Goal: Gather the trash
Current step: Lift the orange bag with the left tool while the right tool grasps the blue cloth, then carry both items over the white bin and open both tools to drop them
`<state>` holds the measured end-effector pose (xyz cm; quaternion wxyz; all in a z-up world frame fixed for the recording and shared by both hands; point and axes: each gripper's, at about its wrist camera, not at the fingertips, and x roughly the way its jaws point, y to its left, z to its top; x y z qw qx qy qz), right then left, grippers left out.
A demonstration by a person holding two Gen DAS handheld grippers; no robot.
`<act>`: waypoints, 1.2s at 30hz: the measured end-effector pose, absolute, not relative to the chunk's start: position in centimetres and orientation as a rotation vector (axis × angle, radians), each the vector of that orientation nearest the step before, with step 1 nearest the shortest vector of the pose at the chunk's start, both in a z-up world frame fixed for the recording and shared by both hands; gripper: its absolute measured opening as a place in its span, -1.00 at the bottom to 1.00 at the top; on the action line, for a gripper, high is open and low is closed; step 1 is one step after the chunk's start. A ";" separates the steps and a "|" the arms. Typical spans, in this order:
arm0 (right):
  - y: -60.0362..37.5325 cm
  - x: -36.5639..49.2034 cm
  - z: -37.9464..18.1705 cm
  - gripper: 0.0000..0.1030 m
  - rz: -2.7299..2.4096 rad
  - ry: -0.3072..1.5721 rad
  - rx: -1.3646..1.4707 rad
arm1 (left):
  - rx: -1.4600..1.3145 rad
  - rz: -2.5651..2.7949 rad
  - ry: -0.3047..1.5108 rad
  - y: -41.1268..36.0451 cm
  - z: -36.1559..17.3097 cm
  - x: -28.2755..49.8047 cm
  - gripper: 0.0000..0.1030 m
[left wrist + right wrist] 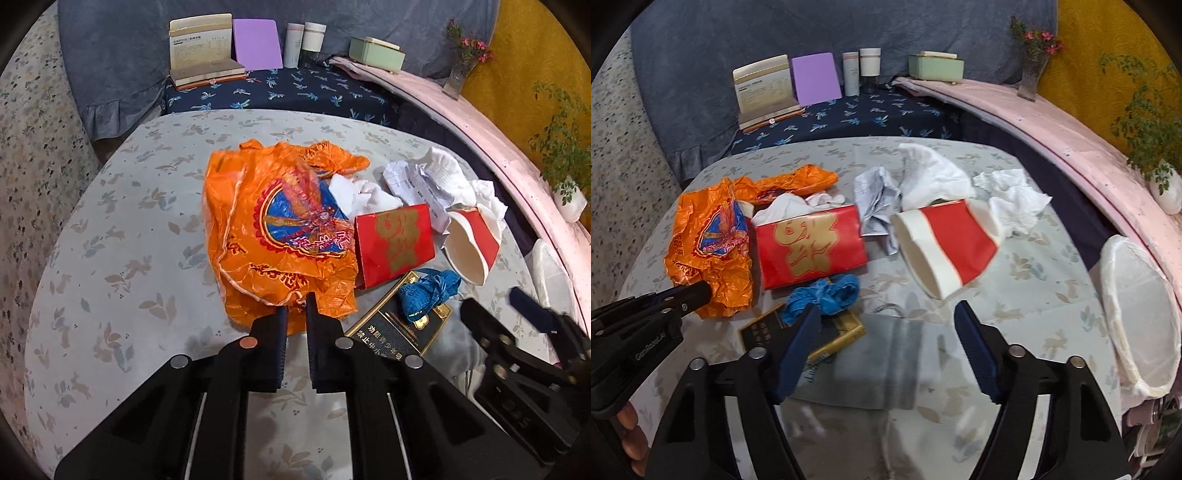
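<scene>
Floral tablecloth (110, 221) under scattered trash (391, 243)

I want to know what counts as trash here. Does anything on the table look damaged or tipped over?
Yes. The red-and-white paper cup lies on its side, squashed out of round. Beside it sit crumpled paper and a wadded tissue. The orange plastic bag lies flat and wrinkled.

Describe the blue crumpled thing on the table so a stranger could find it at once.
Start at the table with the pale leaf-print cloth and find the flat red packet with gold characters in the trash pile. Just in front of it, on a black and gold carton, lies the blue crumpled strip. It is the only all-blue piece among orange, red and white litter.
</scene>
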<state>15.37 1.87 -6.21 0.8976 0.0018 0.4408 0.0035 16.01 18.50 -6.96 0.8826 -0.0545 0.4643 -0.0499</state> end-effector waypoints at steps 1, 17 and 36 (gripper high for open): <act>2.0 15.6 -6.4 0.12 0.019 0.922 0.016 | -0.115 -0.106 0.961 18.7 -6.8 15.9 -0.82; 4.3 17.8 -8.1 -0.41 0.129 0.974 0.072 | -0.117 -0.113 0.931 19.5 -5.6 15.2 -0.83; -1.6 12.6 -1.7 -0.49 0.055 0.797 0.124 | -0.059 -0.211 0.846 14.0 -1.4 12.7 -0.83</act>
